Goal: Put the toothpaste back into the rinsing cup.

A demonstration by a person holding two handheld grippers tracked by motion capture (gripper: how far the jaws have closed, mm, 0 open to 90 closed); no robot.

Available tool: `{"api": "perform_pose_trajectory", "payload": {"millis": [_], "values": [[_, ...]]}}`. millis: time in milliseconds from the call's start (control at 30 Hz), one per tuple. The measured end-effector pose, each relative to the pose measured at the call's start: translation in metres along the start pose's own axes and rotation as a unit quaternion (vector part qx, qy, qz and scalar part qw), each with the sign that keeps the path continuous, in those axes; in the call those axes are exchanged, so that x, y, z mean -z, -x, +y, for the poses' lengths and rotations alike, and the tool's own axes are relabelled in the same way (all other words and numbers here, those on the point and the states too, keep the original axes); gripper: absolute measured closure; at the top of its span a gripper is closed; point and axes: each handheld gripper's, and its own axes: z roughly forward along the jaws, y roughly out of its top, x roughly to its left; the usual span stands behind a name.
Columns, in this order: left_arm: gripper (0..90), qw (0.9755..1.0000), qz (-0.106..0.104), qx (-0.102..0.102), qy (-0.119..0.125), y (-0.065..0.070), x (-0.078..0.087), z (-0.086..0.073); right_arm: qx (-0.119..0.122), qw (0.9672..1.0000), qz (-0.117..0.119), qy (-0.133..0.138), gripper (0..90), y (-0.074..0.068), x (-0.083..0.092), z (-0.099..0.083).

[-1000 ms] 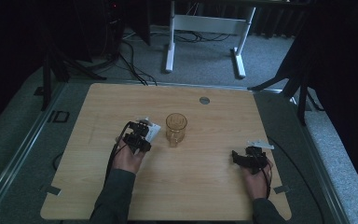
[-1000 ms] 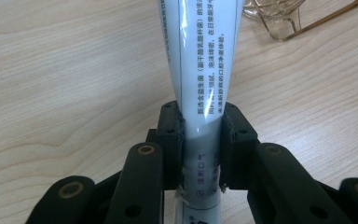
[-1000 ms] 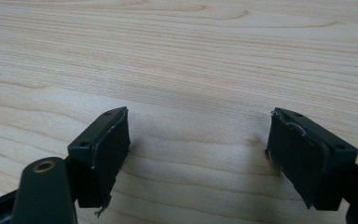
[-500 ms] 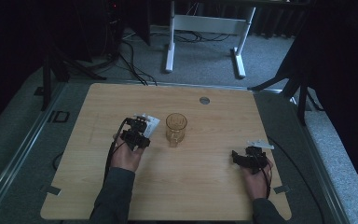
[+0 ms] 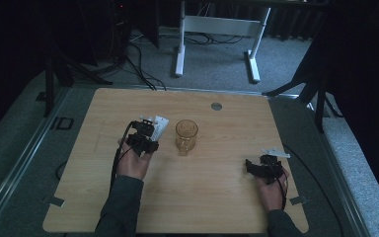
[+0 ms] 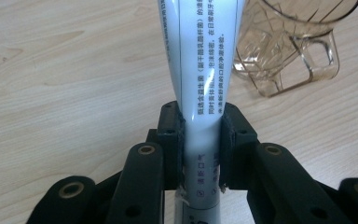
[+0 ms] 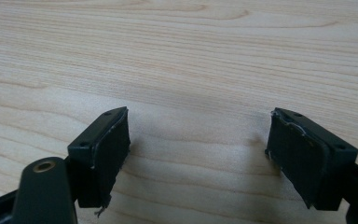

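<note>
My left gripper is shut on a white tube with printed text, its pads pressing the tube's lower part. In the high view the tube sticks out toward a clear amber mug standing at the table's middle. The left gripper view has the mug just right of the tube, handle toward me, not touching it. My right gripper rests low near the table's right front, jaws wide open. In the right gripper view the two pads stand apart over bare wood, with nothing between the right gripper jaws.
A wooden table carries a small round grey insert near its far edge. Beyond it stand a white frame's legs and cables on grey floor. Tape tabs mark the front corners.
The left gripper with the tube has shifted slightly toward the far side of the table. The right gripper and mug stay put.
</note>
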Motion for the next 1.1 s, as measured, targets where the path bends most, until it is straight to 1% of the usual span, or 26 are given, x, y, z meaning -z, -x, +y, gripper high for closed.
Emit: {"api": "perform_pose_trajectory", "payload": {"millis": [133,267,333,467,567,633,667,700,833,933,1100], "values": [[73.2,1.0,0.0,0.0,0.005,-0.0007,0.0005,0.0012,0.0,1.0,0.0,0.0,20.7,0.0,0.0,0.0],[73.2,0.9998,0.001,0.001,0.019,-0.0005,0.0014,0.0019,0.0,1.0,0.0,0.0,20.7,0.0,0.0,0.0],[73.2,0.9999,0.001,0.002,0.017,-0.0011,0.0016,0.0032,-0.001,1.0,0.0,0.0,20.7,-0.0001,0.0001,0.0],[73.2,0.9997,-0.001,0.004,0.026,-0.0018,0.0027,0.0052,-0.001,1.0,0.0,0.0,20.7,-0.0001,0.0001,0.0],[73.2,0.9992,-0.002,0.008,0.039,-0.0018,0.0039,0.0069,-0.001,1.0,0.0,0.0,20.7,-0.0001,0.0001,0.0],[73.2,0.9988,-0.004,0.007,0.049,-0.0019,0.0048,0.0075,-0.001,1.0,0.0,0.0,20.7,-0.0001,0.0001,0.0],[73.2,0.9988,-0.004,0.007,0.049,-0.0019,0.0048,0.0075,-0.001,1.0,0.0,0.0,20.7,-0.0001,0.0001,0.0],[73.2,0.9981,-0.009,0.002,0.061,-0.0017,0.0061,0.0078,0.0,1.0,0.0,0.0,20.7,-0.0001,0.0,0.0],[73.3,0.9964,-0.012,-0.007,0.084,0.0006,0.0084,0.0082,0.0,1.0,0.0,0.0,20.7,-0.0001,0.0,0.0],[73.3,0.9955,-0.013,-0.013,0.093,0.0019,0.009,0.0091,0.0,1.0,0.0,0.0,20.7,0.0,0.0,0.0],[73.3,0.9947,-0.013,-0.018,0.1,0.0029,0.0085,0.0102,0.0,1.0,0.0,0.0,20.7,0.0,0.0,0.0]]}}
